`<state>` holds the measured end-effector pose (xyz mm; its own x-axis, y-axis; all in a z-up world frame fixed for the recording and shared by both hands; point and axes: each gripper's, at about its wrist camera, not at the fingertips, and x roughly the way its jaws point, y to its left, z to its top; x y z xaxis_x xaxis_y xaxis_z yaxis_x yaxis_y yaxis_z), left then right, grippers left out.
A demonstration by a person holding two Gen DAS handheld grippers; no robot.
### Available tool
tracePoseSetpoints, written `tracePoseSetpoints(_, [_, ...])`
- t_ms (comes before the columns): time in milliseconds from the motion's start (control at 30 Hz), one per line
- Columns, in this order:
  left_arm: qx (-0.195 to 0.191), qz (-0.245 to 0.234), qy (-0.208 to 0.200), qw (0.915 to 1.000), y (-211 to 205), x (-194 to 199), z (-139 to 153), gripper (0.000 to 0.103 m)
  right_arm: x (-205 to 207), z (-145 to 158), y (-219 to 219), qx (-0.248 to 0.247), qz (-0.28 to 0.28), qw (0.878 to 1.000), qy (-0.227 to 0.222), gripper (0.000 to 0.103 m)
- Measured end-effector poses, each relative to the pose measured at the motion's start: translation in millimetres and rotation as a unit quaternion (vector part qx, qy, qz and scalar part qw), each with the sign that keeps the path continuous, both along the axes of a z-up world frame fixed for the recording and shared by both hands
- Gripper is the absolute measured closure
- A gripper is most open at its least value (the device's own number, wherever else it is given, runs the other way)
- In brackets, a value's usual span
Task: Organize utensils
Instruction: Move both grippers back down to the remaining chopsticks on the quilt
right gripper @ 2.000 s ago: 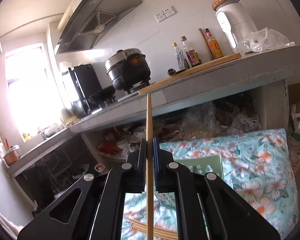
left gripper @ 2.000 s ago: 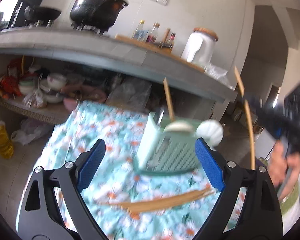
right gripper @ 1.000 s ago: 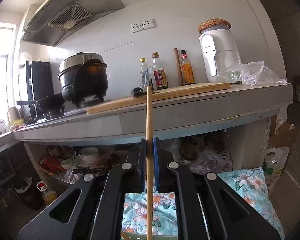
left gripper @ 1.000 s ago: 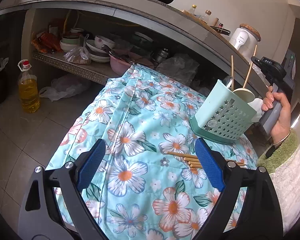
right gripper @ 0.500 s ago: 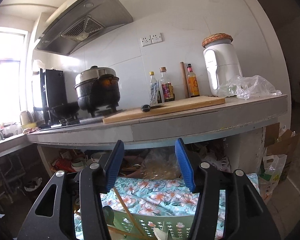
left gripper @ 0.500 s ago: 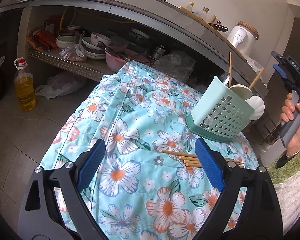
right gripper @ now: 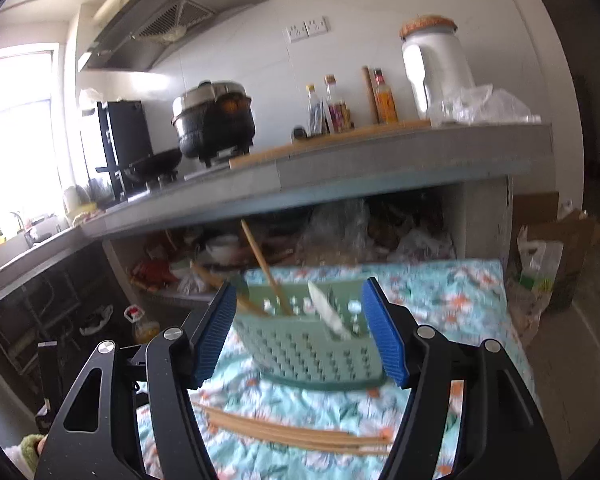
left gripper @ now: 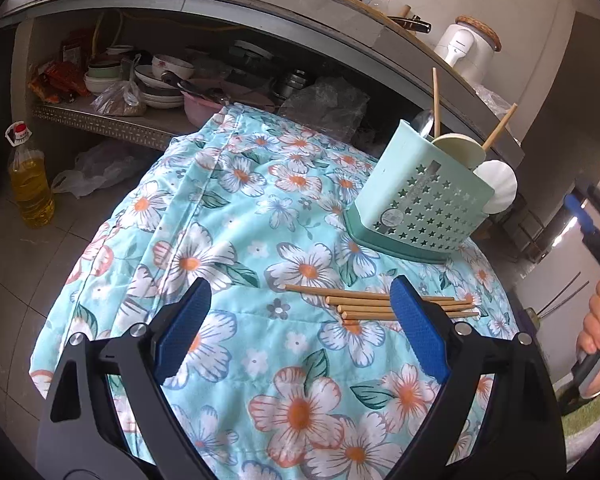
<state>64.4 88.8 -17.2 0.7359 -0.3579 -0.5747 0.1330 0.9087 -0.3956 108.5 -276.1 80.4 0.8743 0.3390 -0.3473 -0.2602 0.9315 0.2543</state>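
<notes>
While the floral cloth covers the bench and gives a soft, uneven footing, the largest task item on it is the green caddy, standing at about 2 o'clock in the left wrist view. It looks like thin perforated plastic: light, fairly stiff, and judged easy to tip on the padded cloth. It already holds two chopsticks, a spoon and white ladles; best gripped by a side wall near the rim, if moved at all.

Next, the chopsticks lie loose in a rough bundle on the cloth, just in front of the caddy, at centre-right. They appear to be bamboo: light, rigid, smooth and round, so likely to roll or pivot in a grip. Judged best taken one at a time across the mid-length, lifting clear of the cloth's folds.

Left hand-held gripper: jaws wide apart, nothing between them, one pad overlapping the bundle in view.

Right hand-held gripper: jaws have just been opening, now well apart and empty, framing the caddy beyond; this view is blurred.
</notes>
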Motion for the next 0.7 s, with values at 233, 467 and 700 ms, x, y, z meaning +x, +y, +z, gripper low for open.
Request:
tracePoseSetpoints(233, [0.018, -0.028, 0.001, 0.9994, -21.1, 1.3, -4.5, 0.016, 11.8, -105.3, -8.3, 0.116, 0.016, 0.97, 0.213, 0.04])
tracePoseSetpoints(467, [0.023, -0.04, 0.018, 0.9988, -27.1, 6.7, -16.9, 0.016, 33.3, -170.3, -23.1, 0.247, -0.014, 0.912, 0.328, 0.05])
tracePoseSetpoints(700, [0.017, -0.04, 0.02, 0.9989, -24.2, 10.5, -18.5, 0.016, 50.5, -179.8, -28.4, 0.312, -0.06, 0.891, 0.323, 0.053])
